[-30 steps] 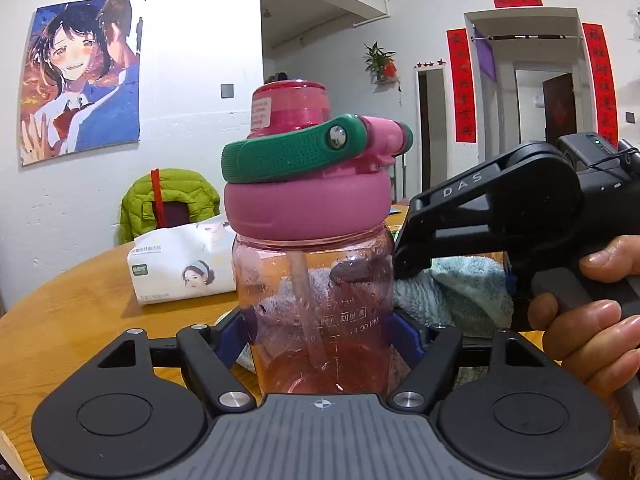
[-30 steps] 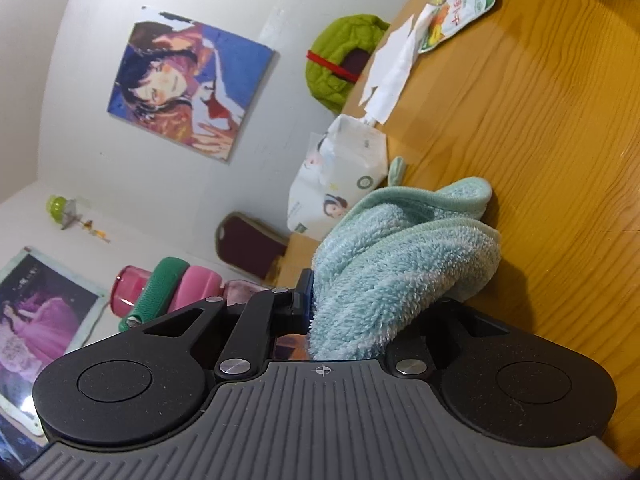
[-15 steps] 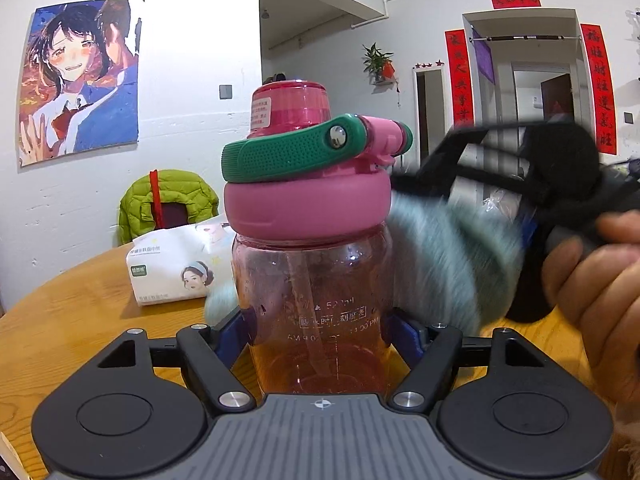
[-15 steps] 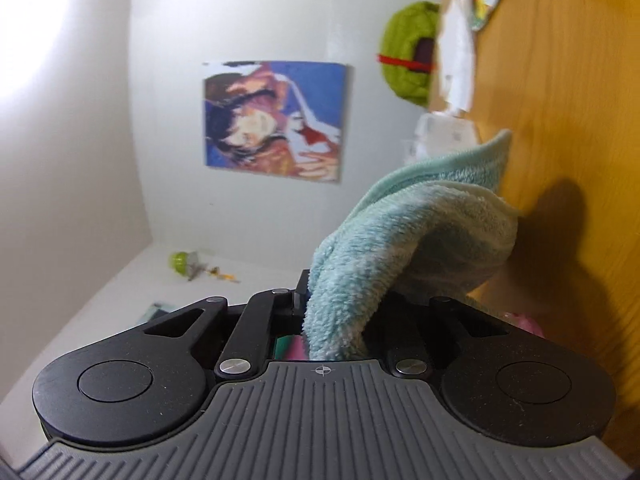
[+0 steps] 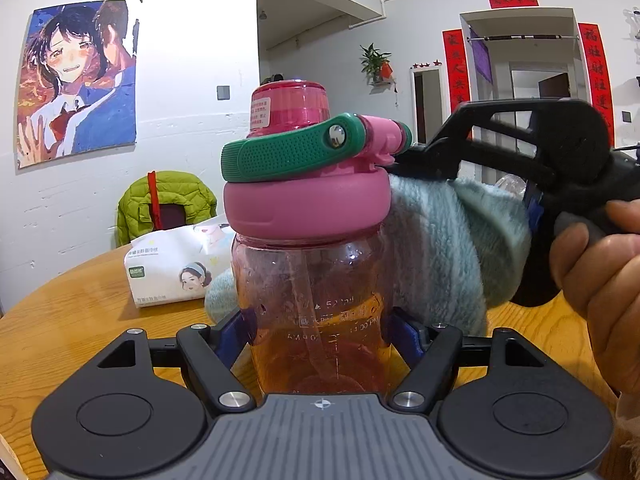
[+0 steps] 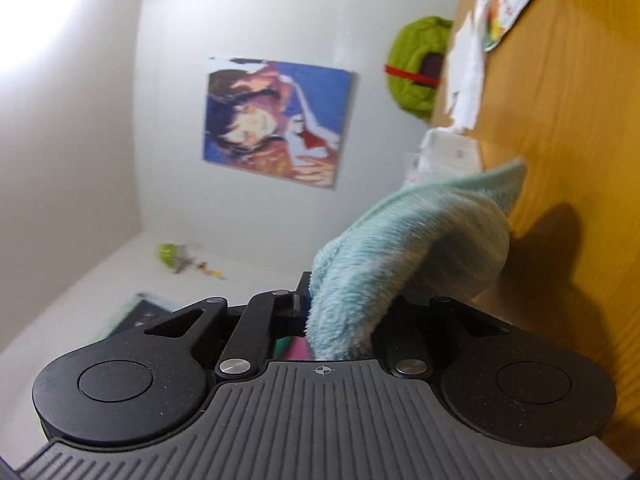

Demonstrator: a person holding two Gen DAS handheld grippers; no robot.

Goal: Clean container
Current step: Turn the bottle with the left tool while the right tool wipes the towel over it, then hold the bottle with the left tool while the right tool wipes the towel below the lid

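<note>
Your left gripper [image 5: 320, 332] clamped the pink bottle [image 5: 312, 272] upright on the round wooden table [image 5: 80, 320], your right gripper [image 6: 340, 316] pinched the blue towel [image 5: 448, 248] against its side, tissue pack [image 5: 168, 276] behind, poster [image 5: 76, 80] on white wall.

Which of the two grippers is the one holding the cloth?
The right gripper, which pinches the pale blue cloth and holds it by the bottle's side below the lid. The left gripper clamps the pink bottle itself instead.
</note>
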